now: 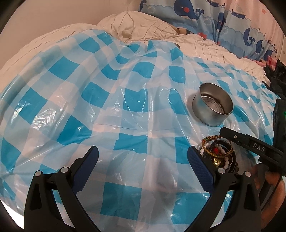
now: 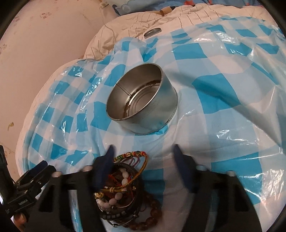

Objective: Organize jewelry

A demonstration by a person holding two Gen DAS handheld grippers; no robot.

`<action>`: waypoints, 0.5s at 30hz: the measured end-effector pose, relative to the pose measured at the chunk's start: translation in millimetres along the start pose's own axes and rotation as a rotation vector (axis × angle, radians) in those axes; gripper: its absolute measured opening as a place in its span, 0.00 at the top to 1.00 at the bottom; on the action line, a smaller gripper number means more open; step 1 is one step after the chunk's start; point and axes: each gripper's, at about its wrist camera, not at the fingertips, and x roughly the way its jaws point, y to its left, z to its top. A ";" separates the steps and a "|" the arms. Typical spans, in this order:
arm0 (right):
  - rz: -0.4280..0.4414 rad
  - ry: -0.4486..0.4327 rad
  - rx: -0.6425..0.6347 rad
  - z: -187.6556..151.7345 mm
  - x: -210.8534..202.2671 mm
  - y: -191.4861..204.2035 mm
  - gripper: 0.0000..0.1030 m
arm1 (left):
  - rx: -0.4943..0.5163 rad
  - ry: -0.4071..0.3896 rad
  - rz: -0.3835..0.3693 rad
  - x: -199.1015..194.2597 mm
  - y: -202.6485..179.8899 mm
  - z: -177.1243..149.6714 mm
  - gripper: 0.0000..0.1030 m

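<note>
A pile of jewelry, beaded and braided bracelets, lies on the blue-and-white checked plastic sheet. An empty round metal tin stands just beyond it. My right gripper is open, its fingers straddling the top of the pile without gripping it. In the left wrist view my left gripper is open and empty over the sheet; the jewelry lies just right of its right finger, the tin farther right, and the right gripper's finger reaches in above the pile.
The sheet covers a soft white quilt on a bed. A whale-print curtain hangs behind. A metal lid lies on the quilt beyond the tin. Dark clothing sits at the right edge.
</note>
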 end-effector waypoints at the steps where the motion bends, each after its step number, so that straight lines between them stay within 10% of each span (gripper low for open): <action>1: -0.001 0.000 -0.004 -0.2 -0.4 0.1 0.53 | 0.004 0.000 0.002 0.2 -0.9 -0.2 0.07; 5: 0.015 0.009 -0.026 -2.7 -1.1 3.0 0.86 | 0.032 -0.009 0.016 -0.8 -8.5 -1.7 0.07; 15: 0.058 -0.041 -0.050 -3.4 -20.5 9.1 0.93 | 0.079 -0.019 0.042 -1.3 -18.5 -2.5 0.07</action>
